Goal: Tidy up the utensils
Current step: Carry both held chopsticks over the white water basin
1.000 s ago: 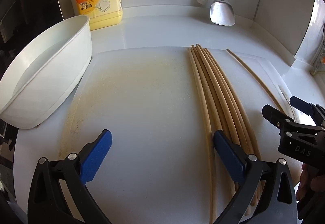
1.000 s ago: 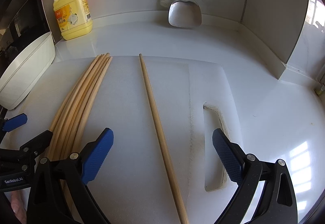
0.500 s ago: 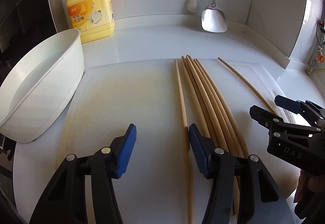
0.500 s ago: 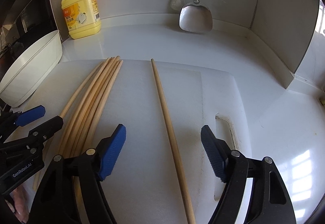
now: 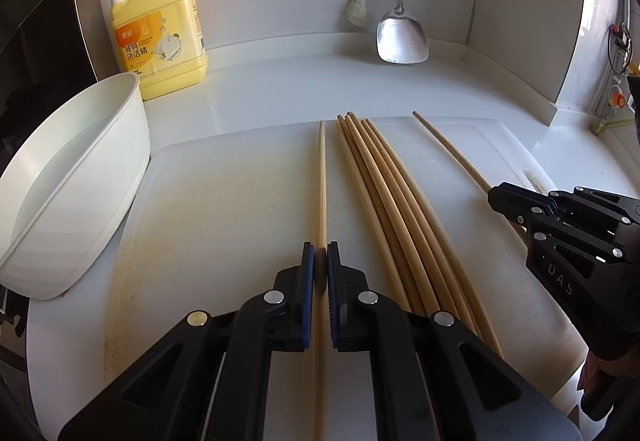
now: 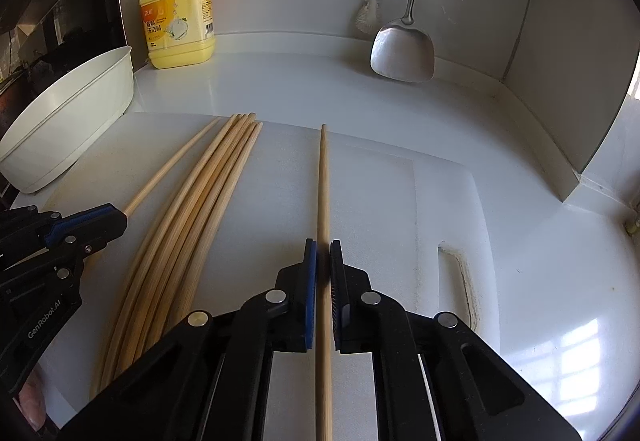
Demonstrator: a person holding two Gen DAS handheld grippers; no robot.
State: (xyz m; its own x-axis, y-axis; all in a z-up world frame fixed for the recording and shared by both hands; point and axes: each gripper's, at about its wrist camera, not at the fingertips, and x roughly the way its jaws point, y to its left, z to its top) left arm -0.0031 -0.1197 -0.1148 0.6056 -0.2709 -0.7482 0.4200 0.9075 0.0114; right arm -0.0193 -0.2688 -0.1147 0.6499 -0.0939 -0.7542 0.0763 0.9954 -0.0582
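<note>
Several long wooden chopsticks lie on a white cutting board. My left gripper is shut on a single chopstick just left of the bundle of chopsticks. My right gripper is shut on another single chopstick right of the bundle. In the left wrist view the right gripper covers the near part of its chopstick. In the right wrist view the left gripper holds its chopstick.
A white basin sits at the board's left edge. A yellow detergent bottle stands at the back left. A metal spatula and a brush hang on the back wall. The board's handle slot is at the right.
Both grippers have gone from open to shut, each closing on a single chopstick. The left chopstick now lies apart from the bundle. Both cameras have drawn back and up a little.
</note>
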